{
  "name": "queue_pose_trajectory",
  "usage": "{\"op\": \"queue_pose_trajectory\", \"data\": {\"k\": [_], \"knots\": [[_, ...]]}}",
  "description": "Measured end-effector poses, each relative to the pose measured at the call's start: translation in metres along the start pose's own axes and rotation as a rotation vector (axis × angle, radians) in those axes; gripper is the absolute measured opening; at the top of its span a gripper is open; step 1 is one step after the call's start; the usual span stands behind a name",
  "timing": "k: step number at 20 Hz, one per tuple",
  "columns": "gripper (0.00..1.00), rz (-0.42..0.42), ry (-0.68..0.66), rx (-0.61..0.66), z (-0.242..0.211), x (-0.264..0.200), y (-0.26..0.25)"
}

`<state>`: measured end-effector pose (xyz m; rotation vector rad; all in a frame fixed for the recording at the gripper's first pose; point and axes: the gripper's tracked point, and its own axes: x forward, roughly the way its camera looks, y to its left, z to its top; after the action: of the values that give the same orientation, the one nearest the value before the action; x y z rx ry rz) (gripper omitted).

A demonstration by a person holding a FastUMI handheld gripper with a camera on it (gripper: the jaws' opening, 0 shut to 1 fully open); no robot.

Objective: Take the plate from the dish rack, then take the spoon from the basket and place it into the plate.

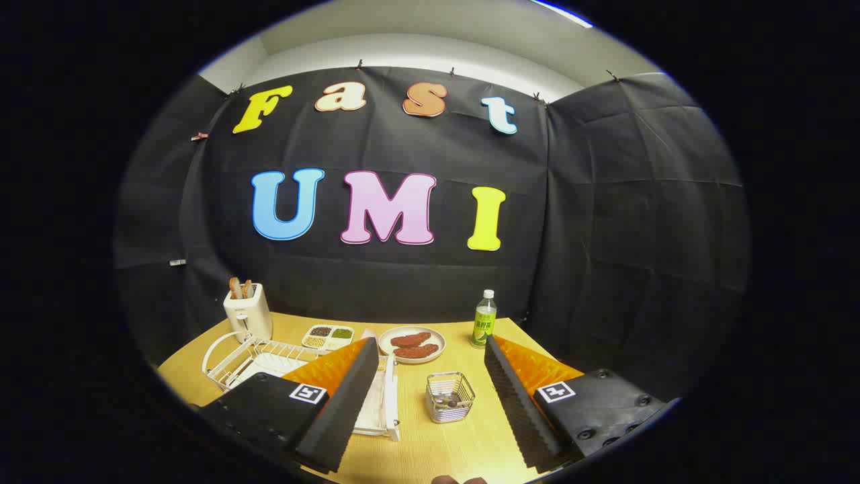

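Gripper view looks out over the wooden tabletop point(463, 444) from above, with the white wire dish rack point(252, 359) lying ahead and off the left finger; a flat white piece inside it is probably the plate point(269, 366), though the finger hides much of it and I cannot be sure. Beyond the fingers sit a round dish of meat point(412, 344), a small divided tray point(328, 337), a toaster point(247, 312) and a green bottle point(484, 319). Between the fingers, just ahead, stands the small wire basket point(450, 396) with what looks like the spoon point(449, 402) inside. The jaws point(430, 403) are spread wide and hold nothing, hovering clear of everything. Since the plate comes first, the sensible move is to swing left toward the rack, level the fingers with the plate's rim, and pinch its edge rather than the wires. Tilted slightly downward, the tool seems held high and back.
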<state>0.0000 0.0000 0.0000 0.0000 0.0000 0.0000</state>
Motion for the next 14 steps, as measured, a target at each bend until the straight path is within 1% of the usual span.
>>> {"op": "queue_pose_trajectory", "data": {"k": [9,14], "knots": [[0.97,0.036,0.006,-0.026,0.001,0.005,0.024],[0.97,0.034,0.015,-0.021,0.002,0.01,0.028]]}}
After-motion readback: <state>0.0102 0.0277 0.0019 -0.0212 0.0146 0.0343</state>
